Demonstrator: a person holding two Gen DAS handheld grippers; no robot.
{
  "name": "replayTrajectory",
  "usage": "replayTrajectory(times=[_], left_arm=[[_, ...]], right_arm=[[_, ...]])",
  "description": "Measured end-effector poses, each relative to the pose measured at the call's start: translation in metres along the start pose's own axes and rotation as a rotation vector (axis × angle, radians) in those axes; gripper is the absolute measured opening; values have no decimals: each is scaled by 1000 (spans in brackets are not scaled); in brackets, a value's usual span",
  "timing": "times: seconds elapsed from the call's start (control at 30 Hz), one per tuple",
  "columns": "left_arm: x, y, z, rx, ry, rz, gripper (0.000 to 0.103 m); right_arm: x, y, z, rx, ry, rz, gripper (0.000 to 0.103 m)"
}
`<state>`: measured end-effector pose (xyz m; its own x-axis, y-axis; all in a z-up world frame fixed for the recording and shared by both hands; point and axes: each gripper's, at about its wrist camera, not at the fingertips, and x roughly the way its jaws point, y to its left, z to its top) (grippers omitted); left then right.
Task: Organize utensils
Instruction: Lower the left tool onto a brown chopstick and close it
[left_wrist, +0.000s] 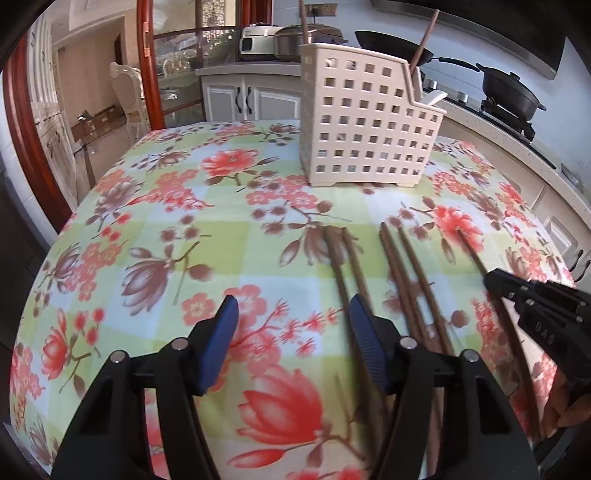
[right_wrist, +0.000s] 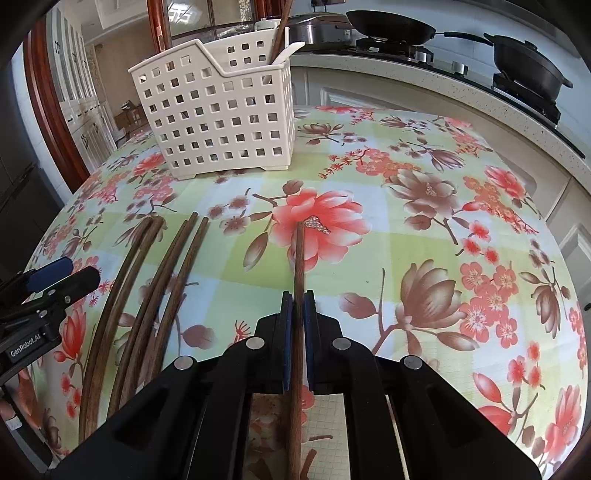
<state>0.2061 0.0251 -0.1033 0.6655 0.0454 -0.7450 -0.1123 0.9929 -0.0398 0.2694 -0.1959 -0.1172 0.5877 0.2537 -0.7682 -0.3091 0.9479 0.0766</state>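
A white perforated utensil basket (left_wrist: 362, 122) (right_wrist: 221, 118) stands on the floral tablecloth, with brown chopsticks and a white spoon (right_wrist: 291, 50) in it. Several brown chopsticks (right_wrist: 147, 288) (left_wrist: 406, 266) lie side by side on the cloth. My right gripper (right_wrist: 298, 306) is shut on a single chopstick (right_wrist: 299, 254), whose far tip rests on a red flower. In the left wrist view the same gripper (left_wrist: 495, 280) clamps that stick (left_wrist: 472, 247). My left gripper (left_wrist: 293, 325) is open above the cloth with nothing between its blue pads; its right finger (left_wrist: 364, 332) sits over the leftmost pair of chopsticks.
The floral tablecloth (right_wrist: 424, 240) covers the whole table. Behind it runs a kitchen counter (right_wrist: 443, 81) with a stove, a wok (right_wrist: 391, 24), a lidded pan (right_wrist: 528, 62) and rice cookers (left_wrist: 258, 40). A hand shows at the right edge (left_wrist: 569, 413).
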Motion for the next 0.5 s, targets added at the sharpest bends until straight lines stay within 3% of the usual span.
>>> replayTrajectory(times=[0.33, 0.5], left_arm=[[19, -16, 3, 12, 65, 8, 43], [23, -19, 2, 27, 62, 23, 35]], right_arm=[[-1, -4, -2, 23, -1, 32, 7], [-2, -5, -2, 29, -1, 39, 7]])
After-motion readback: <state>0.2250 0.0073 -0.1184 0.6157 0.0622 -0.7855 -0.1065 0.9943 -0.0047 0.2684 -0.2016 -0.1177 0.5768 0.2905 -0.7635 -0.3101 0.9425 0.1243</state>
